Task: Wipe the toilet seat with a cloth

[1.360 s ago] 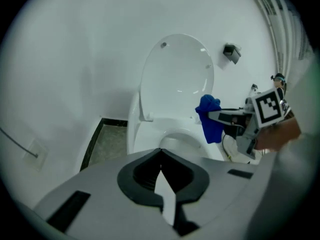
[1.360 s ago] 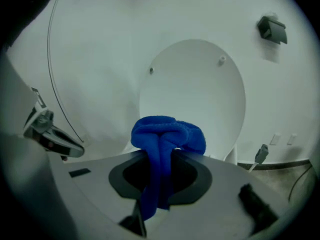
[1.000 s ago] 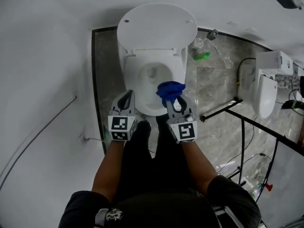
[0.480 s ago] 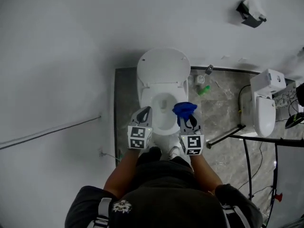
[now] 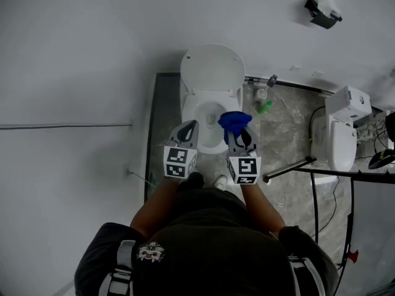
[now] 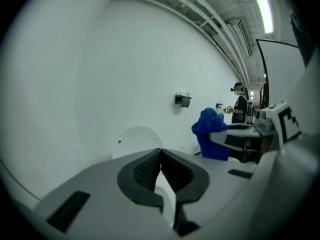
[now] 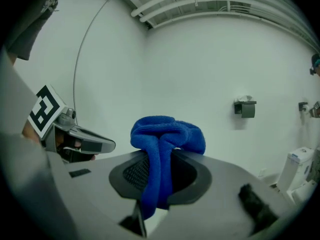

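Raised since before: left gripper (image 6: pixel 160 155), closed tight and empty, and right gripper (image 7: pixel 159 170), pinching fuzzy blue cloth (image 7: pixel 167 133) bunched over its jaw tips, above smooth white oval toilet seat (image 5: pixel 189 111).

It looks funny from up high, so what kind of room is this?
Most likely a bathroom: a white toilet with its lid up, a second toilet nearby, and a paper holder on the wall.
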Tool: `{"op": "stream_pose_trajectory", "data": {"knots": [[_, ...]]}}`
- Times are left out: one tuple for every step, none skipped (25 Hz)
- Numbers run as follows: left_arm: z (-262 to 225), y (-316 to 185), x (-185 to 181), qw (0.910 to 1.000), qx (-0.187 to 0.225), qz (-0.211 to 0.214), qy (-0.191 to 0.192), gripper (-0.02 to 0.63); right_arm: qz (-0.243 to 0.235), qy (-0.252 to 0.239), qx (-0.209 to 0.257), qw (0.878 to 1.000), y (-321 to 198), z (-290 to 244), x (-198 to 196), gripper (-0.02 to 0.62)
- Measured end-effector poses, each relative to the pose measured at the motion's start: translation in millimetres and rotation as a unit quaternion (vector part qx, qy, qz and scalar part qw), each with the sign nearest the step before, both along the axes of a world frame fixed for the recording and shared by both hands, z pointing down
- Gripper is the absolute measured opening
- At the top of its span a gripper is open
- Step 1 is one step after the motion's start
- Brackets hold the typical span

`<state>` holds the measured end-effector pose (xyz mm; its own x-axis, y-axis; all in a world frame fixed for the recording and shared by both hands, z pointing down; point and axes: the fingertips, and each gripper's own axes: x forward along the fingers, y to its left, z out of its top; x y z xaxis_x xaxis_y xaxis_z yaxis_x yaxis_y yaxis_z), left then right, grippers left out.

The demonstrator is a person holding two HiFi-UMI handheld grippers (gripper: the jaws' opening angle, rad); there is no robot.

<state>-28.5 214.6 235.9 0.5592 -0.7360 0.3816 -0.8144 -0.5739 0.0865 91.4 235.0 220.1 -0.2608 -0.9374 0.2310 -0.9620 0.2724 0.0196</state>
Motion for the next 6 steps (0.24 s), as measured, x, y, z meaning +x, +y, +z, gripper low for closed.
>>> {"op": "stream_pose_trajectory", "data": {"knots": [[-1.8, 4.7, -0.9, 1.0, 0.0, -0.001, 0.0, 0.009, -0.003, 0.001, 0.001, 1.0, 3.3, -1.7, -0.9, 0.083], [-4.1, 10.2, -2.0, 1.0, 0.0, -0.003, -0.001, 0.009, -0.007, 0.002, 0.002, 1.0, 8.0, -3.2, -2.1, 0.083], [-6.6, 16.2, -3.2, 1.0, 0.0, -0.004, -0.001, 0.009, -0.012, 0.003, 0.003, 1.0, 13.6, -4.5, -3.3, 0.083], [-9.5, 21.8, -4.3, 1.0, 0.002, -0.005, -0.002, 0.009, -0.017, 0.004, 0.003, 1.0, 19.2, -5.6, -4.2, 0.083], [-12.7, 27.0, -5.1, 1.0, 0.004, -0.006, -0.002, 0.009, -0.02, 0.006, 0.003, 1.0, 24.6, -6.6, -4.7, 0.083], [-16.0, 31.9, -5.9, 0.9999, 0.006, -0.008, -0.002, 0.009, -0.024, 0.008, 0.003, 1.0, 29.9, -7.6, -5.0, 0.083]]}}
